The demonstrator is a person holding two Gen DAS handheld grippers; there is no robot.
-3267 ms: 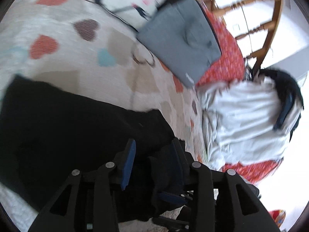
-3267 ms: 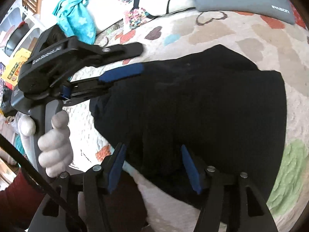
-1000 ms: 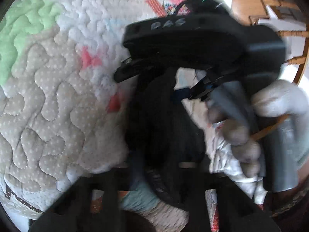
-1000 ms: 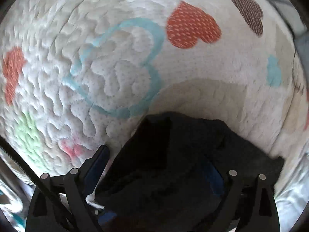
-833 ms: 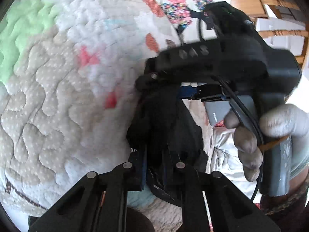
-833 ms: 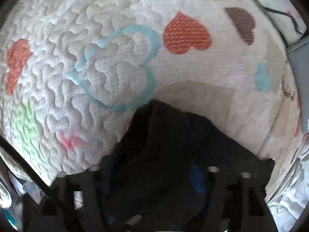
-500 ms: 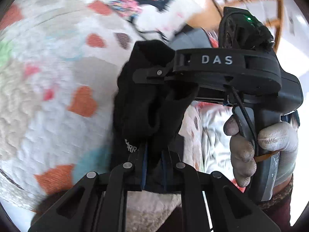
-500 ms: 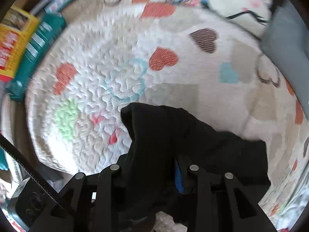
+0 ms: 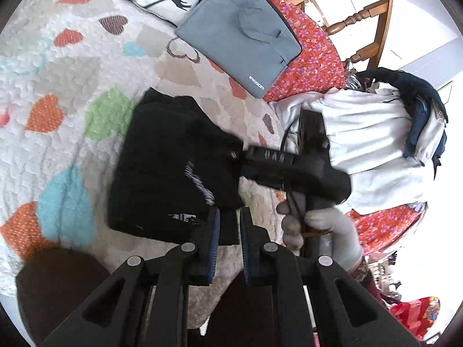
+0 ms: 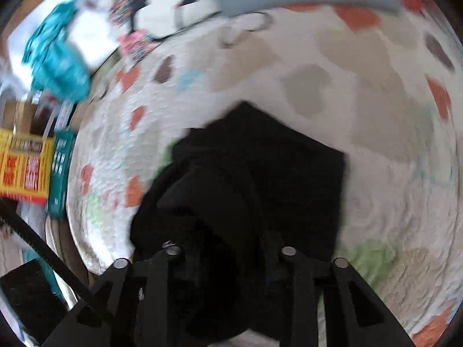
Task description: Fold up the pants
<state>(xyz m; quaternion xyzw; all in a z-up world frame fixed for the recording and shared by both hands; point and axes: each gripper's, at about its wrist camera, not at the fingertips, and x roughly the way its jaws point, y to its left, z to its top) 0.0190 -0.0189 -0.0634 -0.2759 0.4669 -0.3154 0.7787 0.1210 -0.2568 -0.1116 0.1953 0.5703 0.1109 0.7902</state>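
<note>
The black pants [image 9: 173, 167] lie folded into a compact, roughly square bundle on the heart-patterned quilt [image 9: 72, 66] of the bed, covering part of a green heart and sitting just beside a light-blue one. In the left wrist view, the left hand-held gripper [image 9: 228, 231] has its blue-padded fingers nearly pressed together on the near right corner of the bundle — a strip of black cloth shows in the narrow gap between them. The right hand-held gripper [image 9: 243, 162] comes in from the right at the bundle's right edge, held by a grey-gloved hand [image 9: 321, 231]; its tips are lost against the dark cloth and blurred, so I cannot tell whether they are spread or pinching.

The right wrist view is motion-blurred. There the pants [image 10: 260, 179] fill the middle of the frame and run down between the fingers of the right hand-held gripper [image 10: 228, 245], which stand apart with black cloth bunched between and over them — whether they grip it cannot be made out.

Past the pants, a grey laptop sleeve [image 9: 240, 31] lies on the quilt and on a red floral cloth [image 9: 315, 57]. To the right sits a heap of pale clothing [image 9: 367, 136], with a wooden chair [image 9: 373, 23] behind it. In the right wrist view a teal cloth [image 10: 55, 63] and a yellow box [image 10: 26, 167] lie off the bed's left side.
</note>
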